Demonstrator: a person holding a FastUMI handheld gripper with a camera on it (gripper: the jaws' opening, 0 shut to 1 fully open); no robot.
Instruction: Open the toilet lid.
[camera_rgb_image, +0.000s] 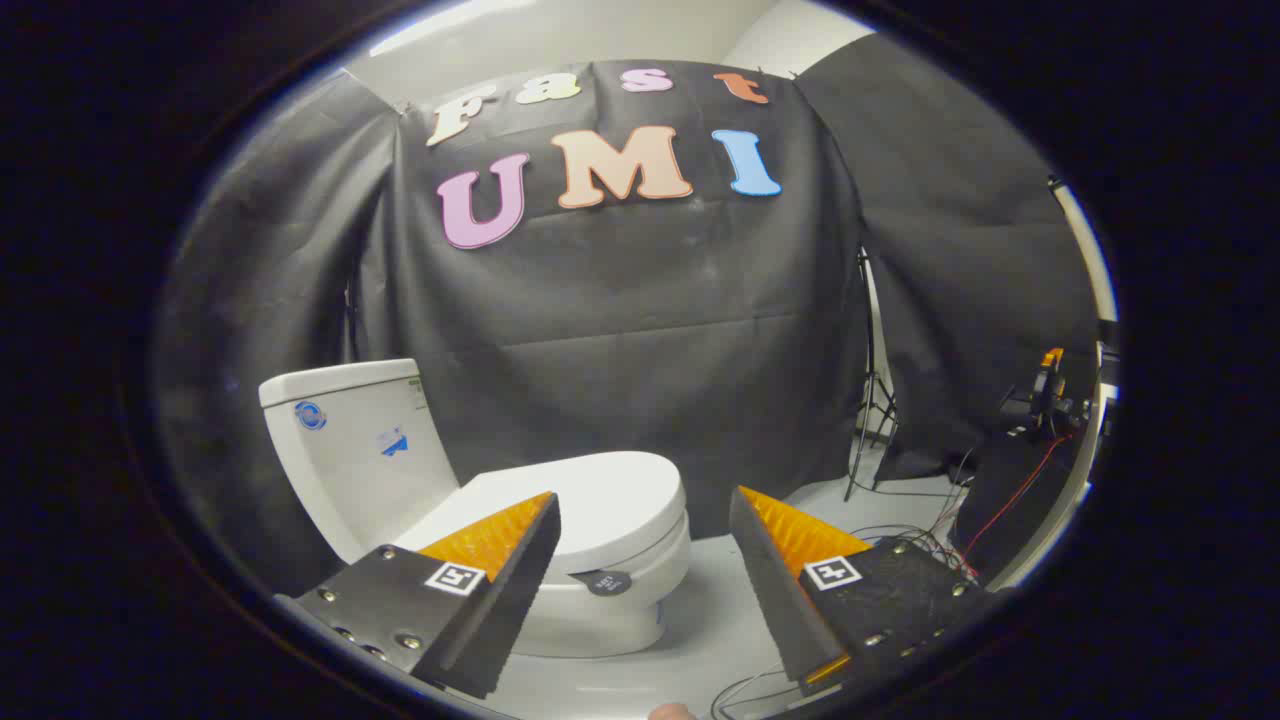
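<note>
A black cloth wall (620, 330) hangs behind everything, draped in folds down to a pale floor (720, 600). In front of it stands the white toilet (600, 600), set at an angle: its tank (350, 450) sits back toward the cloth on the left-finger side, and the bowl's long axis runs from the tank forward and toward the middle, so the rounded front end lies roughly between the two fingertips and beyond them. The toilet lid (600, 500) is down, lying flat on the seat, its rounded front edge free and facing the bare floor. A small dark tag (605, 581) hangs at the rim just under that front edge.

The gripper (645, 505) is spread wide, holding nothing; both fingers are in the air and touch nothing. The left finger (500, 570) overlaps the near side of the bowl in the view, though whether it is close to it cannot be told.

Open floor lies ahead of the bowl's front and between the fingers. Beyond the right finger (790, 580), a light stand (870, 400) stands against the cloth, and loose cables (930, 530) trail across the floor toward dark equipment (1045, 400) by the booth's edge.
</note>
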